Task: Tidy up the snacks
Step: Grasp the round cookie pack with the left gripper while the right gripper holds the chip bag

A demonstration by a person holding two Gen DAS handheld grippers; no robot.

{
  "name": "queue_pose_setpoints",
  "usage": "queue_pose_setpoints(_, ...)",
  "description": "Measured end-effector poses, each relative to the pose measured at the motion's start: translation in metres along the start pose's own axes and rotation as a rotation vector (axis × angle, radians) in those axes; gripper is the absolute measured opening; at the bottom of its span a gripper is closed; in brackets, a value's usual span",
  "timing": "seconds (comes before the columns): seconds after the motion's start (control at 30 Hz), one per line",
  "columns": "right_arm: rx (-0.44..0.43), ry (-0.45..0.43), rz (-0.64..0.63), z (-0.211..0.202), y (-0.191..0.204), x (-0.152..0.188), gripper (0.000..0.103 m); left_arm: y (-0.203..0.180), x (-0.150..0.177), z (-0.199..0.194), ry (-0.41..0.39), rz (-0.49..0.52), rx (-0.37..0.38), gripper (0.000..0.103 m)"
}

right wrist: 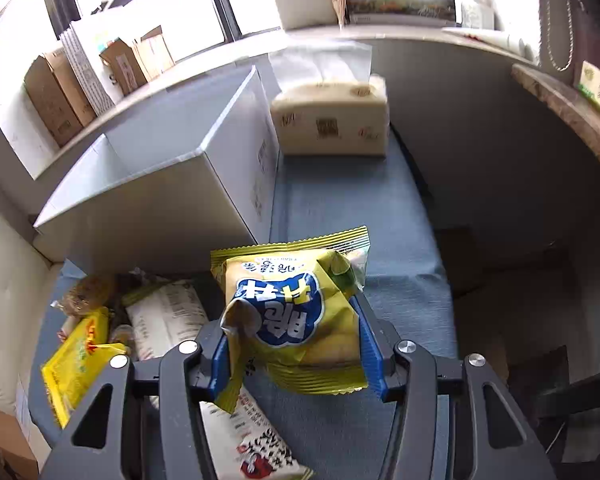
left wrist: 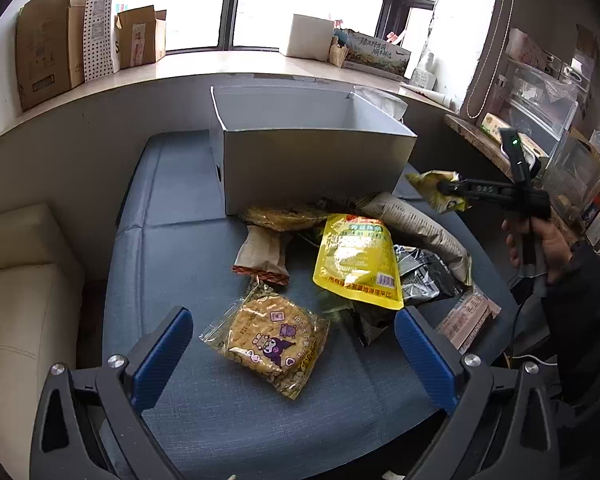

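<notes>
Pinched between the blue pads of the right gripper (right wrist: 296, 344), a green-yellow snack bag (right wrist: 296, 312) is held clear of the blue tabletop (right wrist: 340, 208), near its right edge, its long axis running away from the wrist toward the white box (right wrist: 188, 200). The box's open top lies ahead and to the left of the bag, so the coming move is judged to turn on a carry up and leftward over the near wall; the right hand is plainly the nearer one. The left gripper (left wrist: 294, 354) is spread wide and empty above a round biscuit pack (left wrist: 270, 338) at the near side of the heap. Only the left view shows the box interior, where nothing is seen. Only the right view shows the tissue pack (right wrist: 332, 120) behind the box.
</notes>
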State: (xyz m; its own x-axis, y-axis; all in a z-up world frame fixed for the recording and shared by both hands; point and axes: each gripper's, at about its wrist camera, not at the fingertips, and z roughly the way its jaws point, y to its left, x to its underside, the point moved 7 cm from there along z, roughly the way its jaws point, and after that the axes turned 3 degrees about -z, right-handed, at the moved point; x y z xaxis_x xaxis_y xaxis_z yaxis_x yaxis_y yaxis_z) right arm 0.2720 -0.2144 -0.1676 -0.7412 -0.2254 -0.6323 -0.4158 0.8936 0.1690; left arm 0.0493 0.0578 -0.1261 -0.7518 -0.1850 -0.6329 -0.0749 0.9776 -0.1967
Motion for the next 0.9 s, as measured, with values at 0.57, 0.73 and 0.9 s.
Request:
queue_pose_setpoints(0.57,-0.141,-0.208,-0.048,-0.124,0.048,0.016,0.057,0.014,0.035,0.100,0.223,0.235,-0.018,0.103)
queue_pose_setpoints(0.73,-0.178,-0.208,-0.050,-0.138,0.060,0.031,0.057,0.009,0.037,0.114,0.250,0.286,0.009,0.103)
queue_pose_setpoints(0.9,-0.197,-0.216,-0.051,-0.147,0.068,0.036,0.057,0.010,0.038,0.120,0.241,0.292,0.009,0.103)
